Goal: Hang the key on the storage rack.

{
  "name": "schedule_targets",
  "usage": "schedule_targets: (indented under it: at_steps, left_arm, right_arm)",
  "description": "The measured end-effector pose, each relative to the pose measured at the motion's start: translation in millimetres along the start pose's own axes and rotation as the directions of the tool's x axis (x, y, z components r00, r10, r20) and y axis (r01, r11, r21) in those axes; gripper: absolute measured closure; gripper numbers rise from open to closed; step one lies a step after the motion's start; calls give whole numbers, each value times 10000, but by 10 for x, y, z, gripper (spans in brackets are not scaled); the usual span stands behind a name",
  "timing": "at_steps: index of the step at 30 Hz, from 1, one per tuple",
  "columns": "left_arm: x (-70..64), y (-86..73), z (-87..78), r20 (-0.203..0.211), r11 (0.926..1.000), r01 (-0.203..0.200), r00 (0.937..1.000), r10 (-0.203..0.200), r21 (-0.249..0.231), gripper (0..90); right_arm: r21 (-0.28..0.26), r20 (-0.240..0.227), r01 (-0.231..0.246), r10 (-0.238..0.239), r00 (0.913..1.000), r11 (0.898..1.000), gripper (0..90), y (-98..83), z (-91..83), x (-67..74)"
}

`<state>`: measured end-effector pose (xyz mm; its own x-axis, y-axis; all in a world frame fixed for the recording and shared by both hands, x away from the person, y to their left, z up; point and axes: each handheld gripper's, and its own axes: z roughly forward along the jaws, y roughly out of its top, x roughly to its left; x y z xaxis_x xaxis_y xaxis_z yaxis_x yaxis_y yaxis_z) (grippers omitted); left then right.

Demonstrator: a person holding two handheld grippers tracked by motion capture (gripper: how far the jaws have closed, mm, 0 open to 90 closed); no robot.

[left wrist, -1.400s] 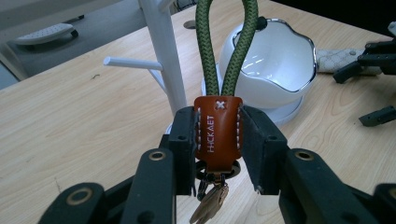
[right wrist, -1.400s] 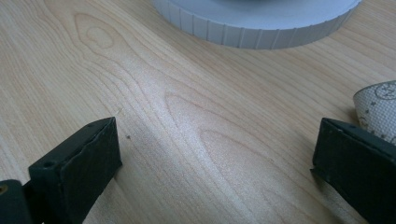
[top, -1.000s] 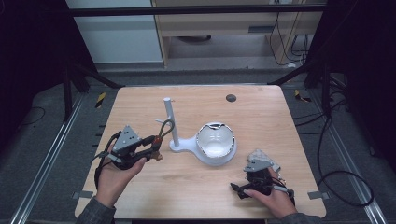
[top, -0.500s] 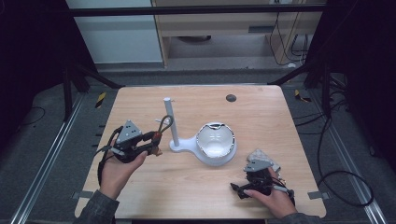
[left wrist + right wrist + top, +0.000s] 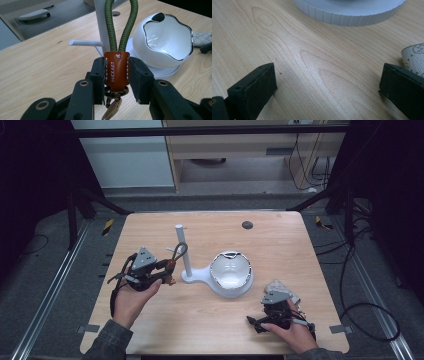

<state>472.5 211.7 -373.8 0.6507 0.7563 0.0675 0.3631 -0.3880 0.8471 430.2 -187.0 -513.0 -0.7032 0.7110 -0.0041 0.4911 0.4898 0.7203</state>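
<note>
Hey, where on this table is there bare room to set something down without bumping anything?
The far strip of the table beyond the white stand is free, apart from the small dark hole. The near middle, between the left gripper and the right gripper, is bare too. It is crowded around the white bowl.

On the table [image 5: 210, 325] the bowl [image 5: 230, 270] sits right of the post [image 5: 183, 251] (sharing its base), key strap [image 5: 176, 254] left.

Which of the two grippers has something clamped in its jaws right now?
The left gripper: its jaws pinch the brown leather tab of the green-corded keychain, beside the white stand. The right gripper rests on the table with jaws apart, holding nothing.
</note>
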Motion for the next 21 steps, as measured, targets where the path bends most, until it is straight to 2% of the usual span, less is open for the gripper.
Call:
schedule_targets:
  at_steps: [21]
  left_arm:
    - [27, -45, 111, 2, 9996, 216, 9998, -216, 166, 657]
  right_arm:
    - [-5, 8, 16, -16, 10000, 10000, 10, 0, 1, -1]
